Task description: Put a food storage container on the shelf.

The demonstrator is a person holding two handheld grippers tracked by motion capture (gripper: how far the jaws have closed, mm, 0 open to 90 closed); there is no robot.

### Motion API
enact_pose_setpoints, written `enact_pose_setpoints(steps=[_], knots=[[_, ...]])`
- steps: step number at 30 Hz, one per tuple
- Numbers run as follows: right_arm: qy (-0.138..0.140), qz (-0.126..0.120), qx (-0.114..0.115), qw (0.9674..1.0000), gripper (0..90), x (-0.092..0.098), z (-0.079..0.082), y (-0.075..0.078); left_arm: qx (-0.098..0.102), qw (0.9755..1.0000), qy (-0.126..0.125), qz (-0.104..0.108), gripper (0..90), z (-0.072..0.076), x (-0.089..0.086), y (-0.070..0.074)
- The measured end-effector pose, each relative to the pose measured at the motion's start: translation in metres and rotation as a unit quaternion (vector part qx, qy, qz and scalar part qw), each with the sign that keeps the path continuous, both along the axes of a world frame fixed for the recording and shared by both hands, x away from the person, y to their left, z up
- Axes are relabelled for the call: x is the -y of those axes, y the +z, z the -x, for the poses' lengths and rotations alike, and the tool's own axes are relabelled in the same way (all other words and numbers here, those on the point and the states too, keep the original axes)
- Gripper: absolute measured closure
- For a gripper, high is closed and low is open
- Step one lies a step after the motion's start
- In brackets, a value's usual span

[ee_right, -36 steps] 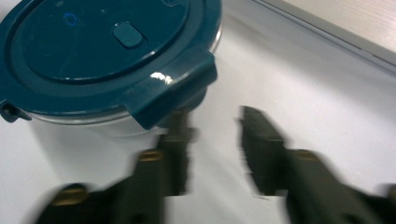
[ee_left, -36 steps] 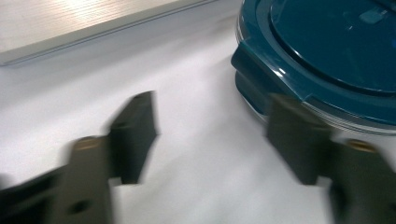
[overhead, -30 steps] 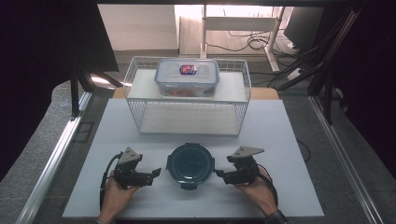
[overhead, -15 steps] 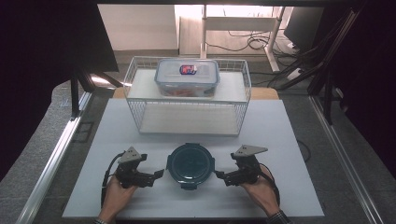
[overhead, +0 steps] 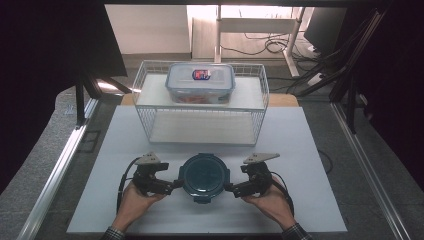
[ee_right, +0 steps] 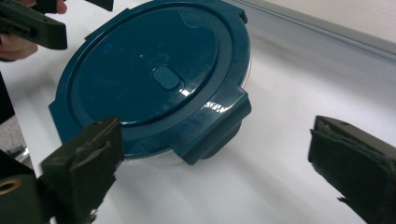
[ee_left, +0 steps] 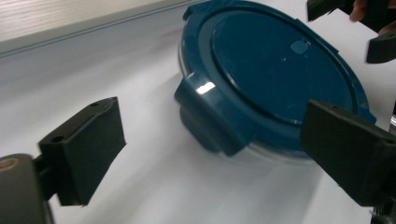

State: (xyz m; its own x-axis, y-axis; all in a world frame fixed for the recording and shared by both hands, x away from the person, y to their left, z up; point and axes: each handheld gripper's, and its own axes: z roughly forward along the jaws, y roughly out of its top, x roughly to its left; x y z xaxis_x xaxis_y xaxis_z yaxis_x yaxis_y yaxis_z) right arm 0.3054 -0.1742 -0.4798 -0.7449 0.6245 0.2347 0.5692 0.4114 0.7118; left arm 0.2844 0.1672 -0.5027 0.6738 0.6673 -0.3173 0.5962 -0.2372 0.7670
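2 grippers sit at either side of my round container point(overhead: 203, 176), which lies flat on the white table point(overhead: 310, 150), lid up, near the front edge. It is circular, so I see no long axis; its 4 latch tabs point left, right, toward me and away.

The lid is dark teal and glossy, with a raised ring and a small oval vent off centre. Below the rim I can make out a clear base. The tab point(ee_left: 212, 119) seen from the left gripper view is folded down over the rim, and so is the tab point(ee_right: 212, 126) in the right gripper view.

My left gripper point(overhead: 172, 186) has just been closing a little, yet its jaws stand wide with nothing pressed between them; the left tab lies ahead of the gap, nearer 1 jaw, not touched. My right gripper point(overhead: 229, 189) has just been opening and stands wide too; the right tab lies ahead of its gap, apart from both pads.

Behind, a wire basket point(overhead: 200, 127) holds a rectangular box point(overhead: 200, 82) on its top shelf.
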Motion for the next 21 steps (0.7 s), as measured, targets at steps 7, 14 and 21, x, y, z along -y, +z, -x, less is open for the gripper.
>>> enact_pose_setpoints(steps=[7,14,21], knots=[[-0.006,-0.032,-0.043,0.9985,19.4,-0.007,-0.013,-0.005,-0.035,0.999,-0.02,0.02,12.5,-0.017,0.002,-0.006],[-0.003,-0.069,-0.119,0.9904,28.0,-0.008,-0.025,-0.015,-0.1,0.9902,-0.066,0.071,19.1,-0.027,0.003,-0.017],[-0.007,-0.109,-0.173,0.9789,38.8,0.001,-0.031,-0.02,-0.136,0.9849,-0.051,0.094,30.1,-0.025,-0.002,-0.017]])
